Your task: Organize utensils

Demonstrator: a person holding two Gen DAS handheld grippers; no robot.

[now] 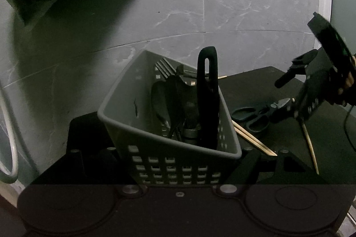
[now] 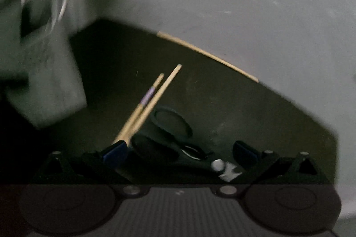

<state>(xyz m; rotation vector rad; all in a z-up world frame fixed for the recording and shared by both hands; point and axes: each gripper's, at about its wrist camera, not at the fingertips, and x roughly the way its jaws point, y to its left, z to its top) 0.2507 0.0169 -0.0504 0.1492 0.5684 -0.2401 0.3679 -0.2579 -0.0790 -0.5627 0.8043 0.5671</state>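
Left wrist view: left tongs [image 1: 187, 170] clamped on the near wall of the grey basket [image 1: 124, 103], probably to steady it while the other hand loads. Basket sits at the edge of a dark mat [image 1: 278, 136] on the grey marble worktop [image 1: 222, 3]. Already inside, standing upright: a black slotted-handle utensil [image 1: 208, 92], forks [image 1: 164, 67] and other dark pieces I can't tell apart. Still out on the mat just right of the basket: black scissors [image 1: 258, 114] and a pair of wooden chopsticks [image 1: 253, 136] lying partly under them. The right tongs [image 1: 296, 108] hover over the scissors' blade end; one more chopstick [image 1: 310, 145] hangs from them, angled down.

Right wrist view: blurred. Blue-padded fingers [image 2: 115, 152] stand apart, with the scissors [image 2: 169, 136] on the mat between them, not pinched. Two chopsticks [image 2: 153, 101] run forward from the left finger; contact point too blurred to say they're gripped. Another chopstick [image 2: 209, 54] lies along the mat's far edge.

My read: loose sticks and scissors are what's left, and the basket is held ready.
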